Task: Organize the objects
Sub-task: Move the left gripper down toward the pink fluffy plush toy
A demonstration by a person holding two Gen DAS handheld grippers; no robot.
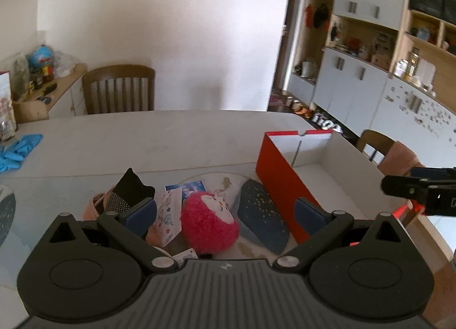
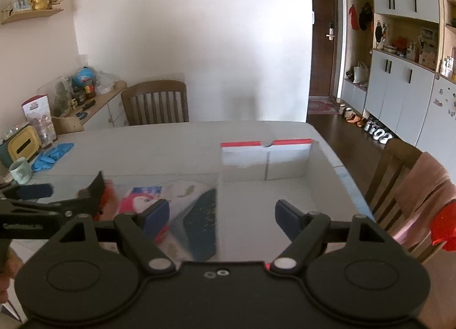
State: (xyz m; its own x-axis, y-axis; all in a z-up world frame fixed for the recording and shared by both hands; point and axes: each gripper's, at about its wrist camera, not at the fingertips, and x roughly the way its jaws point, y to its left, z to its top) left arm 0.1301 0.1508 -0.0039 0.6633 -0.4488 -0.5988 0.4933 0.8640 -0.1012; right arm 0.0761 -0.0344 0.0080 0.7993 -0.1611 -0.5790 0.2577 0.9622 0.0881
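We hold our left claw (image 1: pixel 225 213) apart over the fluffy pink plush ball (image 1: pixel 209 222), right claw (image 2: pixel 222 219) apart above the red-sided white cardboard box (image 2: pixel 265 163)

My left gripper (image 1: pixel 225 210) is matt black plastic with shiny metal pins, and its pads (image 1: pixel 309 212) look like smooth blue rubber. My right gripper (image 2: pixel 222 216) looks the same. The worktop (image 1: pixel 142 135) is smooth, pale and a bit shiny. The box (image 1: pixel 280 183) is cardboard, red and smooth outside, plain white inside. The pink toy (image 1: pixel 209 222) is fluffy and fuzzy. The sock (image 1: pixel 129 190) is soft black cloth with a bumpy knit. The little bag (image 1: pixel 168 215) looks like thin printed paper. The dark blue pouch (image 1: pixel 260 215) has shiny gold flecks. The gloves (image 1: pixel 17 149) are thin blue rubber. The chair (image 1: pixel 118 89) is brown wood, a little glossy.
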